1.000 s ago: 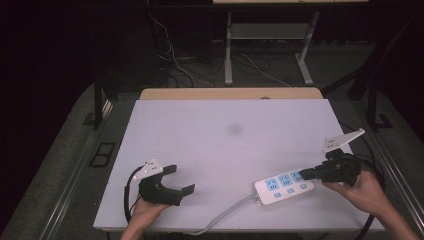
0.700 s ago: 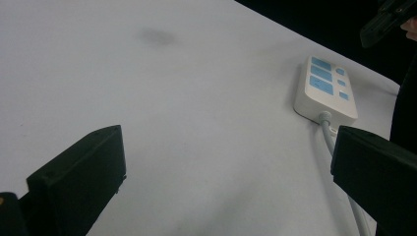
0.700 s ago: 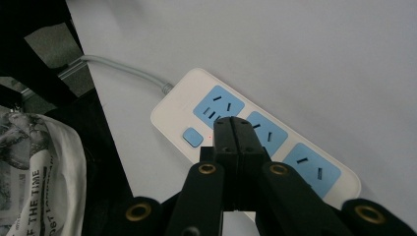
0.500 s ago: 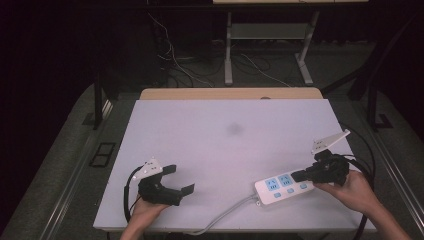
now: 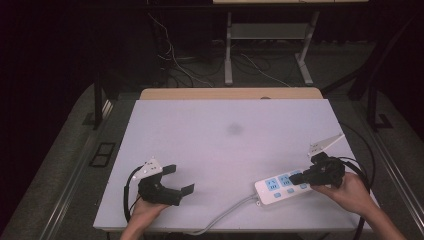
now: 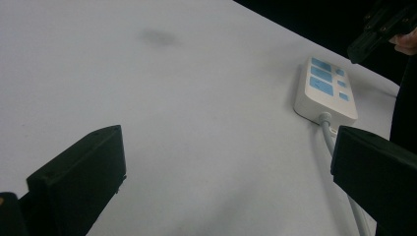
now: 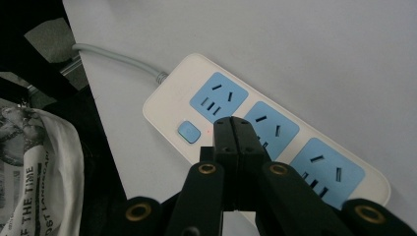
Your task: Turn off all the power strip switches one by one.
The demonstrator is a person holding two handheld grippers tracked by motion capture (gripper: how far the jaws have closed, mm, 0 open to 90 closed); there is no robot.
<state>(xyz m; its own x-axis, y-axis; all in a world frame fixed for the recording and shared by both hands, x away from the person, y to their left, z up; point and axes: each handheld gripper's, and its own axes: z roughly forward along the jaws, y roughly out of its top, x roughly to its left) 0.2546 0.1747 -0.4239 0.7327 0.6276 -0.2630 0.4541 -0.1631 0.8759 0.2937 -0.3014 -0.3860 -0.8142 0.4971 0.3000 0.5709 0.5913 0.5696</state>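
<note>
Right now the power strip (image 5: 282,186) lies flat on the white table (image 5: 230,135), near the front edge on the person's right side, angled a bit so its far end points up-right in the high view. White body, three blue socket panels, small blue buttons along one long side. Its grey cord (image 5: 225,215) leaves the left end and runs toward the front edge of the table.

Right gripper (image 5: 295,178): jaws pressed fully together, nothing between them. Tips sit over the right part of the strip in the high view. In the right gripper view the closed tips (image 7: 233,129) hang over the strip between the first and middle blue panels, close to the small blue button (image 7: 189,132); can't tell if they touch the surface. Right hand (image 5: 350,192) holds the gripper body just off the strip's right end.

Left gripper (image 5: 179,181): jaws spread wide, empty, only bare table between them. It rests at the front left of the table, well apart from the strip, held by the left hand (image 5: 145,210). In the left gripper view the strip (image 6: 324,91) is up ahead on the right, cord (image 6: 339,162) trailing toward the right jaw.

Faint grey smudge (image 5: 234,129) near the table's middle.
</note>
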